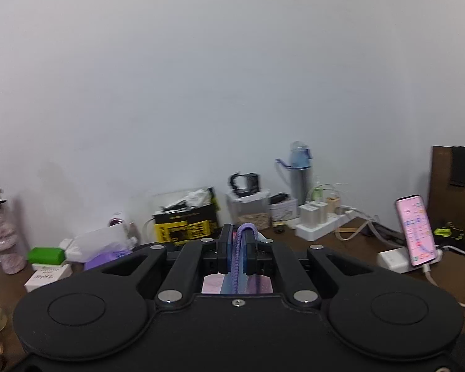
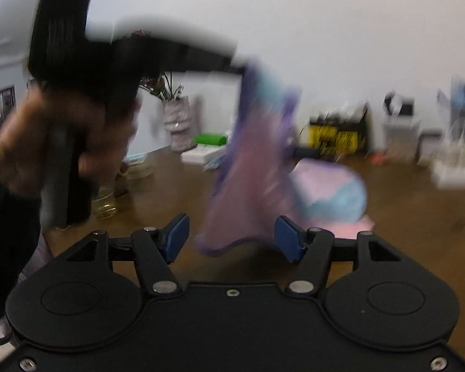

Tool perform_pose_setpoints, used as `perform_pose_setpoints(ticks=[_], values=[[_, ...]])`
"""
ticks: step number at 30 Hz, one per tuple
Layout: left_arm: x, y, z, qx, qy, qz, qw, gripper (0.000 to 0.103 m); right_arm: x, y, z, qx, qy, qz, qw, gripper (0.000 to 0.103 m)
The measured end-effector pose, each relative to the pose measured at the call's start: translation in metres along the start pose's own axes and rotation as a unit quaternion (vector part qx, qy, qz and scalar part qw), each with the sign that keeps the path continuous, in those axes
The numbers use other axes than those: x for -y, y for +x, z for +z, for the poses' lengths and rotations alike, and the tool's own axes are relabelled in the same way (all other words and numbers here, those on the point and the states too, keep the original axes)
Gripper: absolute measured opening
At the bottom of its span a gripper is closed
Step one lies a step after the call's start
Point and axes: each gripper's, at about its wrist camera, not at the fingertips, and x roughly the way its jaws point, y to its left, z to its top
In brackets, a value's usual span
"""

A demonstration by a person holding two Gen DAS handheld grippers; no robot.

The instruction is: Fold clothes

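Observation:
My left gripper (image 1: pixel 240 248) is shut on the purple-edged hem of a small pink, purple and blue garment (image 1: pixel 241 282), which hangs below it. In the right wrist view the left gripper (image 2: pixel 243 69) holds that garment (image 2: pixel 248 170) up in the air, its lower part blurred and trailing onto the brown table (image 2: pixel 403 217). A pink and blue part (image 2: pixel 334 192) lies on the table behind. My right gripper (image 2: pixel 232 238) is open and empty, its blue pads (image 2: pixel 178 235) on either side of the garment's hanging lower edge.
Along the wall stand a yellow-black box (image 1: pixel 186 223), a blue bottle (image 1: pixel 299 170), a white power strip (image 1: pixel 322 223), a phone on a stand (image 1: pixel 415 229) and a vase (image 1: pixel 3 235). A green box (image 1: pixel 45 254) and a glass jar (image 2: pixel 104 204) sit at the left.

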Motion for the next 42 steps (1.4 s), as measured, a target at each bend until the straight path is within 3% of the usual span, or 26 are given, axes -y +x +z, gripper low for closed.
perform_pose_setpoints(ticks=[3,4,6,11,14,16,17,18,20,22,23,24,26,27,28,33,37,39,41,42], values=[[0.007,-0.007,0.006,0.017,0.004,0.007,0.9998,0.006,0.003,0.017,0.002,0.01,0.024,-0.032,0.999,0.064],[0.01,-0.01,0.009,0.026,0.005,0.011,0.9996,0.006,0.005,0.023,0.002,0.013,0.02,-0.05,0.998,0.038],[0.01,-0.016,0.014,0.041,0.005,0.021,0.9989,0.006,0.016,0.022,0.005,0.022,0.017,-0.074,0.997,0.008],[0.007,-0.029,0.03,0.075,-0.027,0.027,0.9964,0.006,0.046,-0.018,0.041,0.074,-0.025,-0.145,0.986,0.008],[0.002,-0.049,0.027,0.1,-0.064,0.023,0.9926,0.006,0.053,-0.052,0.087,0.09,-0.113,-0.185,0.972,0.008],[-0.005,-0.063,0.005,0.095,-0.098,0.034,0.99,0.006,0.046,-0.072,0.117,0.065,-0.199,-0.193,0.958,0.008],[-0.008,-0.061,-0.009,0.077,-0.109,0.038,0.9903,0.006,0.043,-0.079,0.13,0.049,-0.237,-0.193,0.951,0.009],[-0.01,-0.06,-0.023,0.059,-0.12,0.041,0.9902,0.006,0.042,-0.071,0.132,0.02,-0.253,-0.175,0.951,0.009],[-0.014,-0.044,-0.069,-0.017,-0.133,0.051,0.9897,0.006,0.041,-0.052,0.133,-0.041,-0.283,-0.139,0.948,0.009],[-0.01,-0.032,-0.113,-0.088,-0.131,0.054,0.986,0.007,0.04,-0.011,0.105,-0.118,-0.307,-0.101,0.939,0.009],[-0.009,-0.031,-0.124,-0.102,-0.125,0.054,0.9853,0.007,0.04,0.008,0.091,-0.154,-0.317,-0.083,0.932,0.009],[-0.005,-0.032,-0.145,-0.122,-0.111,0.06,0.9845,0.011,0.037,0.022,0.074,-0.178,-0.325,-0.075,0.926,0.009],[0.002,-0.035,-0.171,-0.145,-0.084,0.064,0.9839,0.041,0.031,0.048,0.041,-0.224,-0.34,-0.057,0.912,0.009],[0.005,-0.038,-0.178,-0.148,-0.07,0.061,0.9846,0.071,0.027,0.058,0.024,-0.233,-0.344,-0.05,0.908,0.009],[0.008,-0.043,-0.18,-0.139,-0.052,0.049,0.9878,0.079,0.025,0.06,0.016,-0.232,-0.342,-0.046,0.909,0.009],[0.022,-0.037,-0.156,-0.1,0.048,0.015,0.9937,0.079,0.015,0.038,0.025,-0.185,-0.353,-0.07,0.914,0.009],[0.038,-0.001,-0.139,-0.101,0.095,-0.029,0.9899,0.079,0.008,0.005,0.042,-0.124,-0.393,-0.091,0.906,0.009],[0.047,0.012,-0.148,-0.116,0.13,-0.068,0.9823,0.079,0.005,-0.027,0.036,-0.101,-0.415,-0.089,0.9,0.009],[0.057,0.021,-0.156,-0.124,0.157,-0.081,0.9764,0.071,0.006,-0.039,0.031,-0.099,-0.413,-0.097,0.9,0.009],[0.06,0.025,-0.158,-0.131,0.16,-0.087,0.9745,0.056,0.006,-0.042,0.028,-0.099,-0.41,-0.102,0.901,0.009]])
